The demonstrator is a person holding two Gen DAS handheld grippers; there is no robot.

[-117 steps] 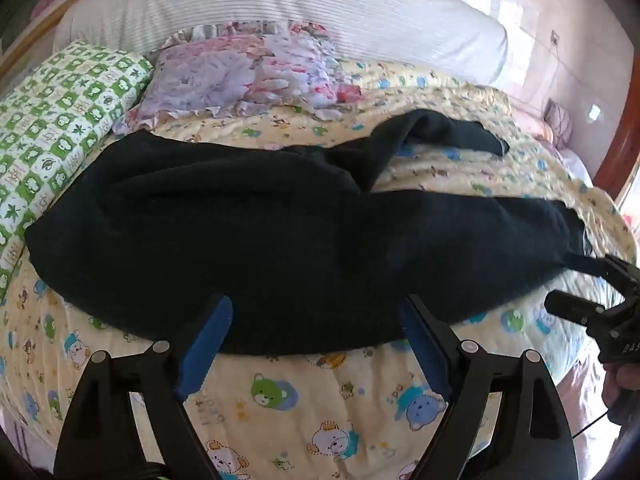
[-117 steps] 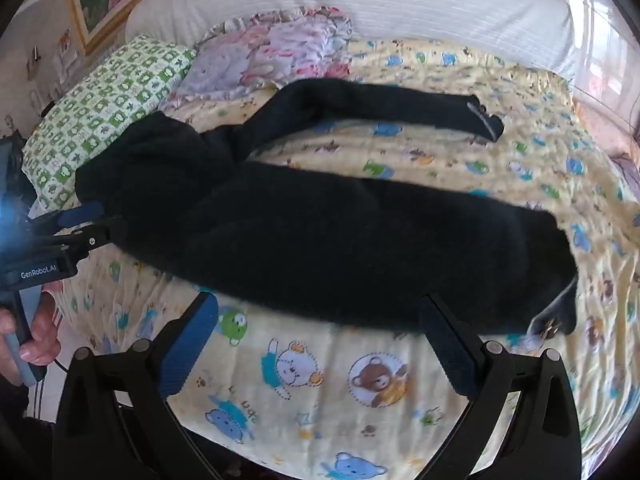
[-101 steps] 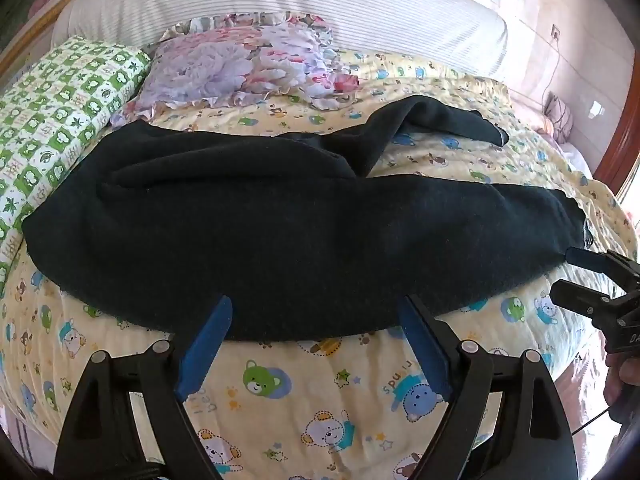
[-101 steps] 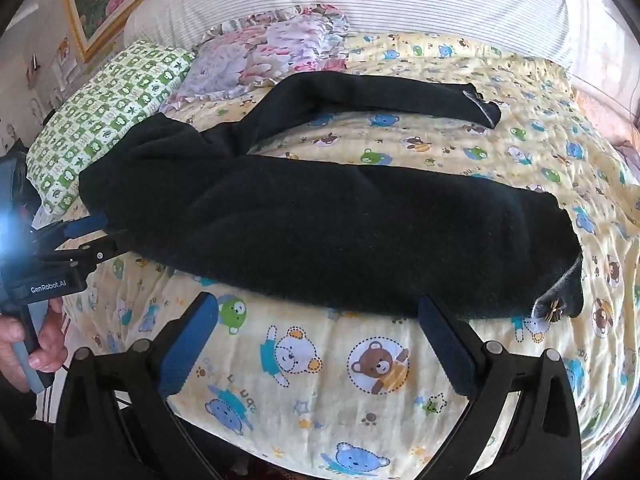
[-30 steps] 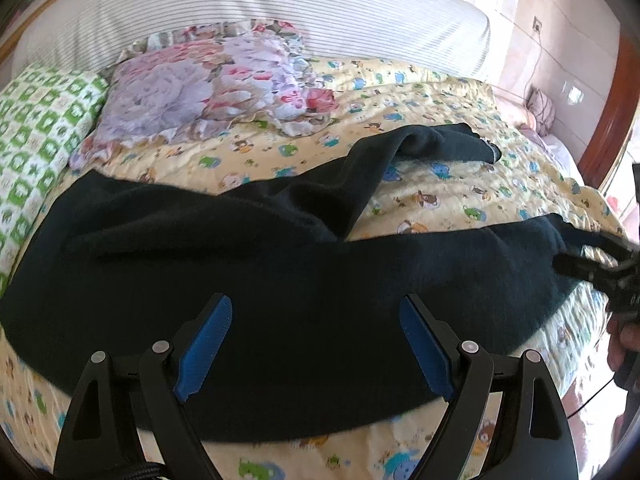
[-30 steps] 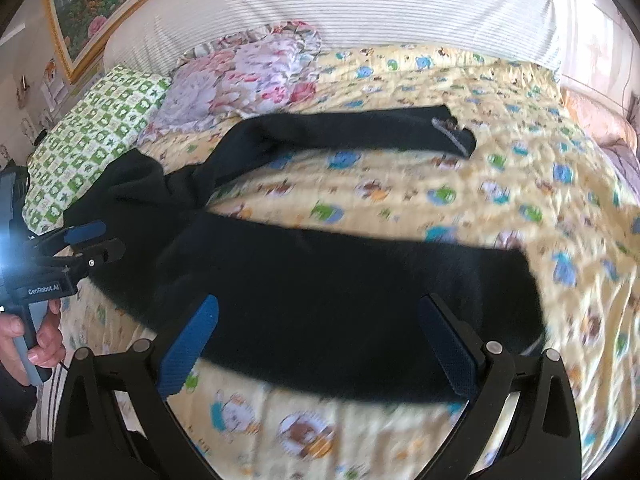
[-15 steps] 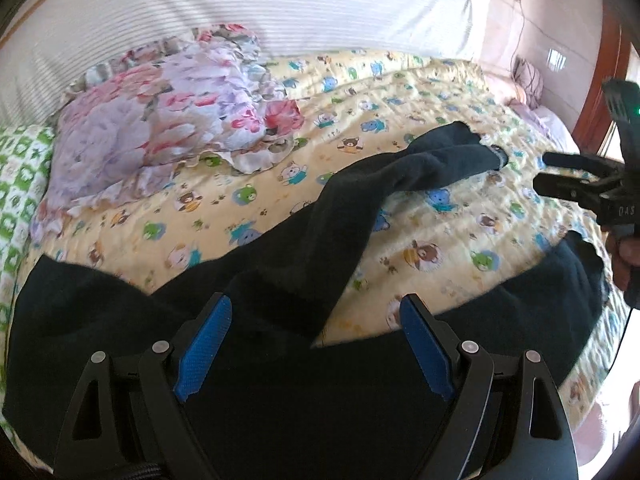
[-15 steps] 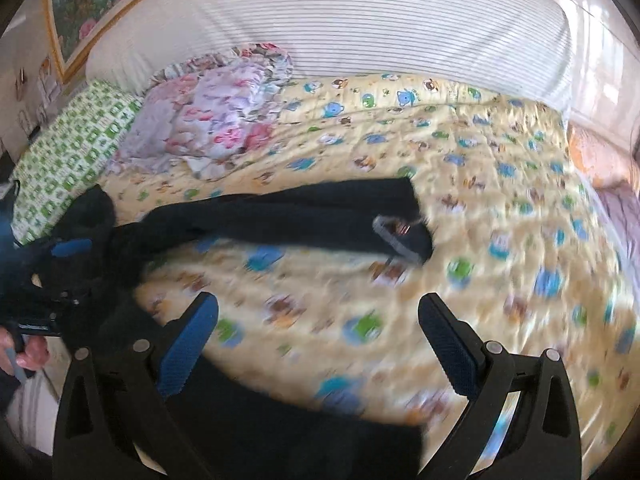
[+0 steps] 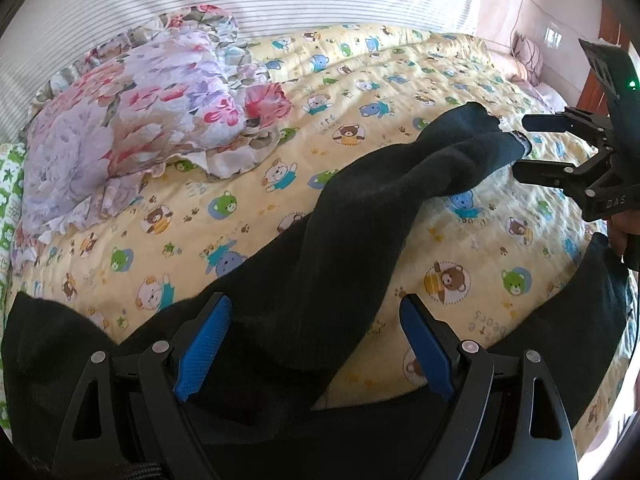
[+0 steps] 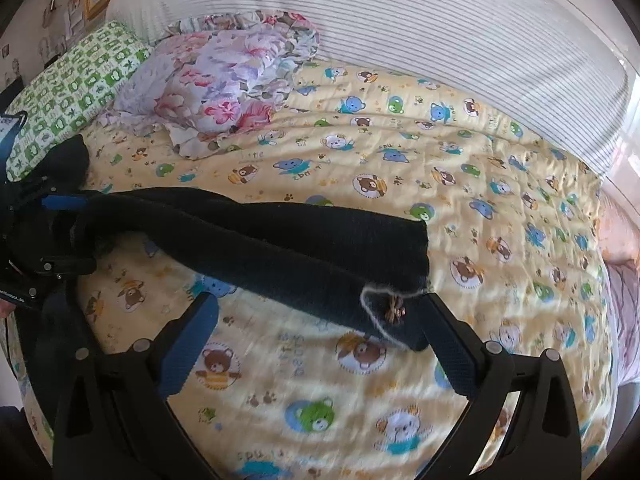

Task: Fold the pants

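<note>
On bed (image 9: 360,80), black pants (image 9: 320,280) lie spread; both hand-held grippers, left (image 9: 316,344) and right (image 10: 320,336), gape wide, holding nothing.

Black pants (image 10: 288,248) leg across yellow bear-print quilt (image 10: 460,168), hem by parted right gripper (image 10: 316,344) jaws

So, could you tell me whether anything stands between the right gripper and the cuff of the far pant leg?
Nothing visible does. The right gripper is open, its fingers already flanking the cuff of the black pants, with only the bear-print quilt beneath.
</note>
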